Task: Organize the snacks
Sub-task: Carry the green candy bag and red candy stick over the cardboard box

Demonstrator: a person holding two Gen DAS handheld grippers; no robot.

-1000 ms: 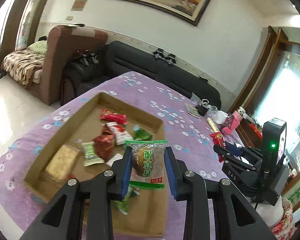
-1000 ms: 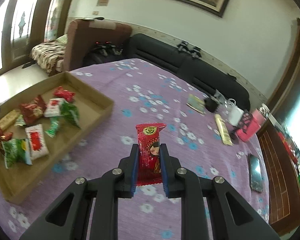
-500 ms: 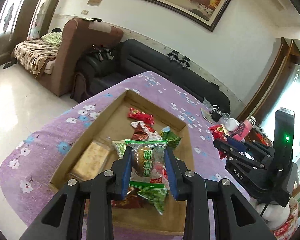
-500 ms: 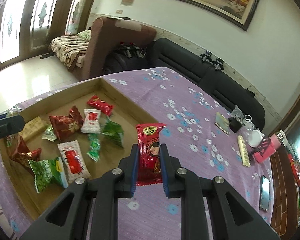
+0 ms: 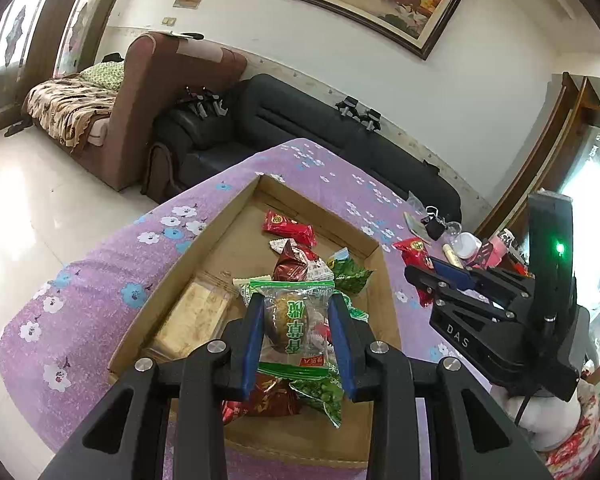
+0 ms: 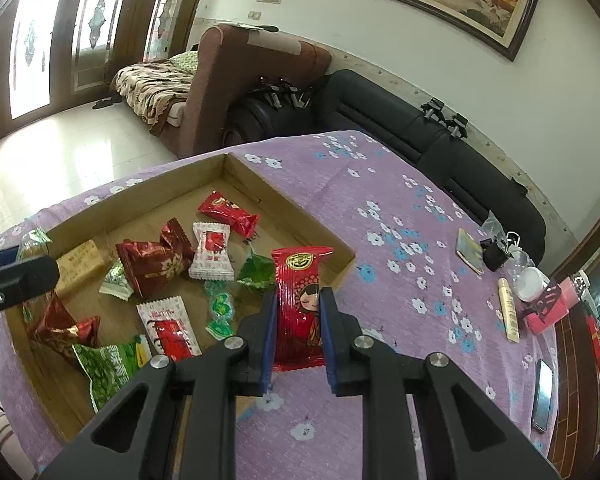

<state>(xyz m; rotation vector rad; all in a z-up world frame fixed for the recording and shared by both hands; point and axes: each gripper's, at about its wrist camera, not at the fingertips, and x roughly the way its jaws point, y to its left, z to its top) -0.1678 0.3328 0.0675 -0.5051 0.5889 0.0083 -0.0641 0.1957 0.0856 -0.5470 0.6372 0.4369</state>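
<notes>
My left claw (image 5: pixel 296 336) is clamped on a clear packet with green print (image 5: pixel 294 322), upright between the blue pads, with a brown cake showing through the wrapper. It hangs over the near half of the cardboard tray (image 5: pixel 228 216), above a green packet (image 5: pixel 320 392) and a dark red foil one (image 5: pixel 264 398) lying in the tray. Farther in, toward 12 o'clock, lie a red packet (image 5: pixel 288 227) and another dark red foil packet (image 5: pixel 294 260); at 10 o'clock from my claw sits a pale wrapped cake (image 5: pixel 192 318) against the tray's left wall.

My right claw (image 6: pixel 298 332) pinches a red packet with a cartoon girl (image 6: pixel 300 300), held upright, its top edge standing over the tray's near right corner (image 6: pixel 348 258) as seen from the right wrist. At 9 o'clock from it the tray holds 2 white-and-red packets (image 6: pixel 212 250), 1 by the middle and 1 nearer to me (image 6: pixel 168 328), plus green and red ones around them.

From the left wrist I see the right claw (image 5: pixel 424 270) at 3 o'clock, its red packet over the purple flowered cloth (image 5: pixel 100 264) of the table, just beside the tray's right wall. Toward 1 o'clock on the table lie a small book (image 6: pixel 470 250), a yellow tube (image 6: pixel 508 308) and a phone (image 6: pixel 542 396).
</notes>
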